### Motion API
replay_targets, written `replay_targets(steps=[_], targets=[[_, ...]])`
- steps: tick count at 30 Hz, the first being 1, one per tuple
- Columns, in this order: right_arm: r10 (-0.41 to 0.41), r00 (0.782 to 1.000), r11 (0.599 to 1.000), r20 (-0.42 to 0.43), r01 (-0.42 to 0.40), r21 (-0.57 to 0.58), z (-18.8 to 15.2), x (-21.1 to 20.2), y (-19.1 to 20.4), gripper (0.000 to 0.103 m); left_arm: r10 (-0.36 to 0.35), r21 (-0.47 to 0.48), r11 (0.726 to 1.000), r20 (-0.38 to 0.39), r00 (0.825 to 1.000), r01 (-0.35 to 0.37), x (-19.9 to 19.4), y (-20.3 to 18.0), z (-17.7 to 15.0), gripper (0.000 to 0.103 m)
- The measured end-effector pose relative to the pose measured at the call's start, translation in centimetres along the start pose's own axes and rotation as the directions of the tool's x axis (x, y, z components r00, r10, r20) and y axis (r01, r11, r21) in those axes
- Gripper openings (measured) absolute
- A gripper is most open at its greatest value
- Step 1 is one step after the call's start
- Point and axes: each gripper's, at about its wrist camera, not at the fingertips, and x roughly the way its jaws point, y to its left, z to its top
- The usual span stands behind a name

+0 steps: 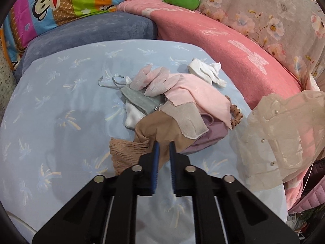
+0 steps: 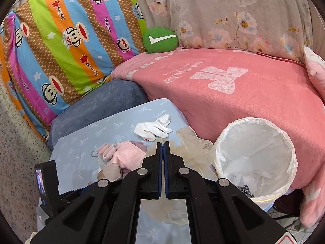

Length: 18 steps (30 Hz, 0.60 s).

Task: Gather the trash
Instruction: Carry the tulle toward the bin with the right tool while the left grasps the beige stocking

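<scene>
A heap of cloth scraps (image 1: 172,105) lies on the light blue table (image 1: 61,101): pink cloth, grey pieces, a tan stocking (image 1: 142,140), a purple mask and white gloves (image 1: 205,71). My left gripper (image 1: 163,144) is open and empty, its tips just above the tan stocking. My right gripper (image 2: 163,143) is shut on a sheer beige beaded fabric (image 2: 193,148), held up beside the bin; it also shows in the left wrist view (image 1: 280,142). A white-lined trash bin (image 2: 254,156) stands right of the table with some scraps inside.
A pink blanket (image 2: 233,85) covers the sofa behind the table. A blue cushion (image 2: 105,99), a striped monkey-print pillow (image 2: 67,40) and a green plush (image 2: 160,39) sit at the back. The white gloves (image 2: 154,130) lie at the table's far edge.
</scene>
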Motion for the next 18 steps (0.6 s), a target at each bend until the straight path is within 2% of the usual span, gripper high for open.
replay_targets(steps=[2,10,16,18], targets=[[0.003,1.0,1.0,0.002,-0.003,0.0,-0.1,-0.2,0.0,0.001,-0.006,0.002,1.0,0.018,1.0,0.006,-0.8,-0.3,0.1,0.004],[0.013,0.999,1.0,0.031,-0.013,0.007,0.2,-1.6,-0.2,0.001,-0.065,0.033,0.998,0.094,0.993,0.062,-4.2,-2.2,0.9,0.003],[0.016,0.999,1.0,0.032,-0.016,0.011,0.3,-1.9,-0.4,0.001,-0.098,0.035,0.995,0.063,0.993,0.096,-3.7,-2.1,0.9,0.004],[0.02,0.999,1.0,0.026,-0.02,0.013,0.1,-1.7,-0.3,0.001,-0.077,0.043,0.996,0.052,0.996,0.075,-3.1,-1.8,0.6,0.012]])
